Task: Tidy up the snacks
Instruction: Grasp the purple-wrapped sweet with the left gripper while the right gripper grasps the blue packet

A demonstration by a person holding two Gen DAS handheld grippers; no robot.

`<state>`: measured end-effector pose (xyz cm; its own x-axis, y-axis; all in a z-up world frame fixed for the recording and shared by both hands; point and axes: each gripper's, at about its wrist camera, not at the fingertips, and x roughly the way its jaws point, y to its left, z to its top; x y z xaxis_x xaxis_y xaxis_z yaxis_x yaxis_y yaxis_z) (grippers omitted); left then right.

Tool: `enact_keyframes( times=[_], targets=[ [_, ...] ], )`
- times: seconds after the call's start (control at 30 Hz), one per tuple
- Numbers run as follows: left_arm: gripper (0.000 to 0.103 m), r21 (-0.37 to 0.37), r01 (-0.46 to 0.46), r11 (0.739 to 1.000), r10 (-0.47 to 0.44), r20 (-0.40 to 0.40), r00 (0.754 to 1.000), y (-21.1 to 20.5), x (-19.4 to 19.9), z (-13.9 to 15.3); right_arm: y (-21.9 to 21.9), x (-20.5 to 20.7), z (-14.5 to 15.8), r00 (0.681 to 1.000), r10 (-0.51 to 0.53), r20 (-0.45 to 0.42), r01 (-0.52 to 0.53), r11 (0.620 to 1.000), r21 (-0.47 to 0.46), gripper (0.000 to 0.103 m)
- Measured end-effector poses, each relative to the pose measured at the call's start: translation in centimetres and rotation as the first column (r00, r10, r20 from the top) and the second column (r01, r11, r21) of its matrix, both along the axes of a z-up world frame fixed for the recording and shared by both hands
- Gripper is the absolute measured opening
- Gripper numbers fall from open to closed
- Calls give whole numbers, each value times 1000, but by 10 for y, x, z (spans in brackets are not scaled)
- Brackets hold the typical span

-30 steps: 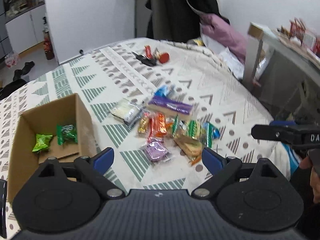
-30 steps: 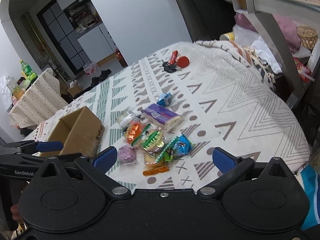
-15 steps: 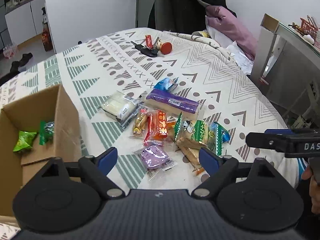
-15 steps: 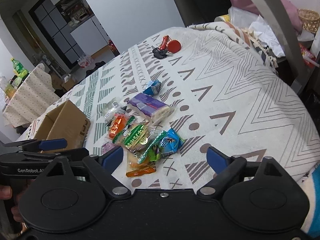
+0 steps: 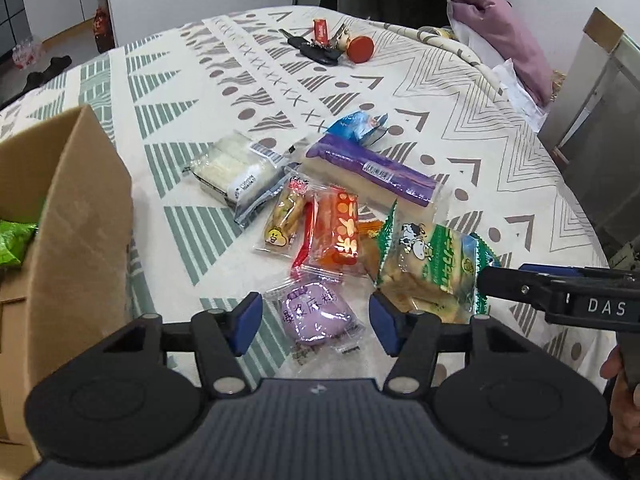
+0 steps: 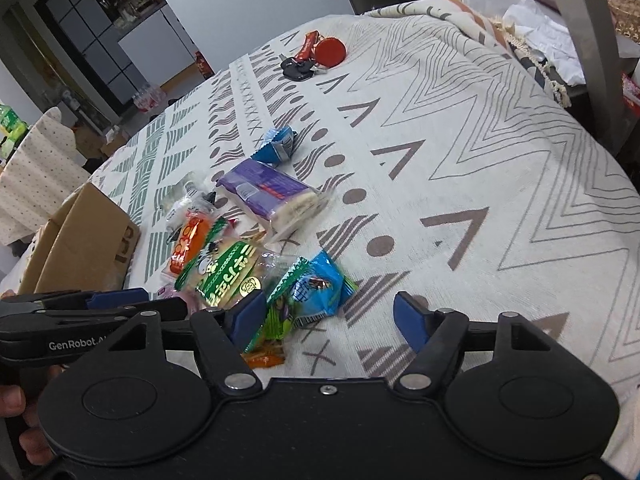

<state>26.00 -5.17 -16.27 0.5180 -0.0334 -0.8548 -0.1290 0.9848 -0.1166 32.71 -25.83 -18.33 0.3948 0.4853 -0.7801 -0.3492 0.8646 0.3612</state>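
Though wide apart, both tongs (image 5: 316, 316) (image 6: 330, 316) empty.

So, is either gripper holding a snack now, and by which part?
Nothing is held. The left gripper is open around the purple snack packet; the right gripper is open.

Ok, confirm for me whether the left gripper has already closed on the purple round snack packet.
No: the left gripper is open, its blue fingertips either side of the purple round snack packet lying on the tablecloth.
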Motion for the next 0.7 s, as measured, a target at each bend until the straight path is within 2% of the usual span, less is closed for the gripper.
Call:
enact_keyframes(
  times=[0.27,0.4,0.47,0.57,0.6,0.63,0.7],
  targets=[
    [56,4,-13,1000,13,-20,1000,0,11,-15,19,8,-4,1000,21,7,-21,1000,-21,73],
    [39,18,-20,1000,20,-9,1000,2,12,-17,26,9,-4,999,39,6,-39,999,-12,74],
    [35,7,-33,999,33,-6,999,4,12,-16,26,6,-3,999,53,6,-53,999,1,72],
    [33,3,-41,999,41,-1,999,5,10,-15,23,3,-3,998,67,6,-67,998,9,59],
    [32,2,-43,999,43,-1,999,5,9,-14,21,2,-2,998,69,3,-69,997,16,45],
    [32,-2,-46,999,46,-1,999,5,8,-13,18,1,-2,998,68,-1,-68,998,16,36],
    [31,-8,-50,999,50,1,999,5,5,-10,14,-1,-2,998,65,-7,-65,998,21,31]
  ],
)
